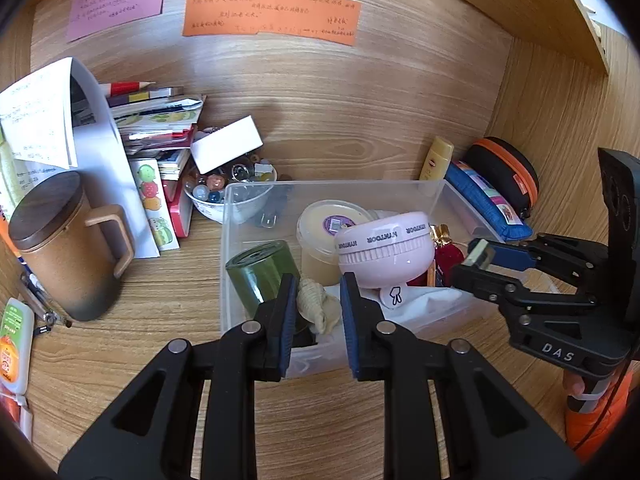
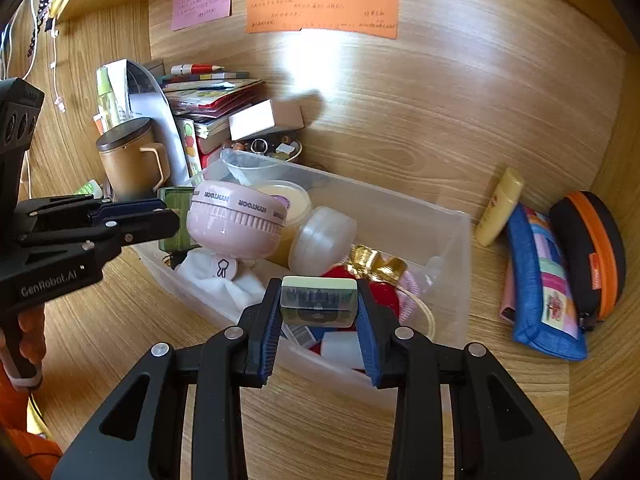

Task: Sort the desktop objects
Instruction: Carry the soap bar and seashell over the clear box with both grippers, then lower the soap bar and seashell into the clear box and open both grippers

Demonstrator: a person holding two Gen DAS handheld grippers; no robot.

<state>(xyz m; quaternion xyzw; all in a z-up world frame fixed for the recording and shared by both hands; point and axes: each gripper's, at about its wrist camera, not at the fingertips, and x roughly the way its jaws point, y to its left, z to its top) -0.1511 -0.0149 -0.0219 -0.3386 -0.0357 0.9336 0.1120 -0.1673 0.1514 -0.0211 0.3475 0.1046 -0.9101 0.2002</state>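
While left gripper (image 1: 316, 320) was pressed together, empty, right gripper (image 2: 319, 320) pinched small clear case (image 2: 319, 300); storage bin (image 2: 456, 240) just ahead.

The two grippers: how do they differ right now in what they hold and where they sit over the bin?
The right gripper is shut on a small clear box; the left gripper is shut with nothing between its pads. The right gripper sits over the bin's end with the red pouch; the left gripper sits over the end with the green jar. Both point down into the bin.
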